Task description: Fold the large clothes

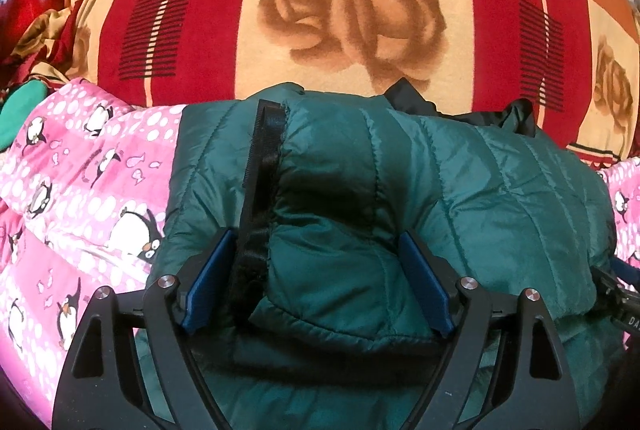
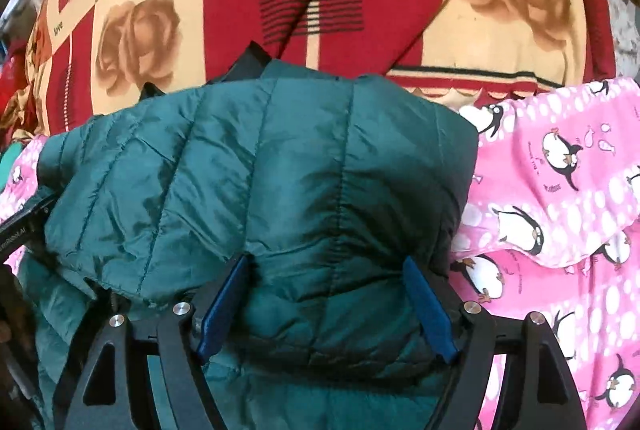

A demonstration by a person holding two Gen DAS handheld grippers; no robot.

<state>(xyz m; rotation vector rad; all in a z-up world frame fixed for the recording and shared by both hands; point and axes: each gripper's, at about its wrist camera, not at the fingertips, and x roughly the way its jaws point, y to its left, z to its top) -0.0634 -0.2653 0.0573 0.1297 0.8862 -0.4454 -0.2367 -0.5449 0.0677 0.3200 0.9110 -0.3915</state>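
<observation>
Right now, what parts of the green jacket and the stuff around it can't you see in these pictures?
- Green jacket: its near end runs off the bottom edge in both wrist views, behind the black gripper frames.
- Black lining: only a corner pokes out behind the jacket in the left view.
- Penguin blanket: the jacket covers its middle.
- Left gripper, right gripper: whether the fingers press the fabric is unclear.

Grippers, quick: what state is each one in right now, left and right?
Left gripper: open, fingers straddling a fold of the green jacket.
Right gripper: open, fingers straddling the same jacket.
</observation>
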